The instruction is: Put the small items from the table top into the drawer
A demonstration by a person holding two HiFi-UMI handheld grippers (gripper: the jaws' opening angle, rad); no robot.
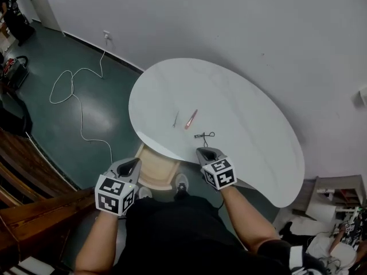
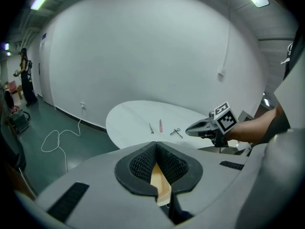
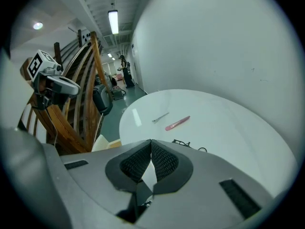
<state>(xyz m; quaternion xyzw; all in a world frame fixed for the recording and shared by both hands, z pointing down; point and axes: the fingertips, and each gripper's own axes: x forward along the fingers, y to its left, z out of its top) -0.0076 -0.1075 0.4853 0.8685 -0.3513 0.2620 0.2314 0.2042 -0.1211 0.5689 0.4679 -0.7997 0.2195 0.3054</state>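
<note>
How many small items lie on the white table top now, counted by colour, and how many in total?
Silver-grey: 1, the thin metal tool
Pink: 1, the pink stick
Black: 1, the small black item with a loop at one end
Total: 3

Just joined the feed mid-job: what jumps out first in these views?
A white rounded table stands by the wall, with three small items near its front edge: a thin metal tool, a pink stick and a small black piece. Under that edge a light wooden drawer stands open. The left gripper hangs beside the drawer, the right gripper at the table edge, both shut and empty.
</note>
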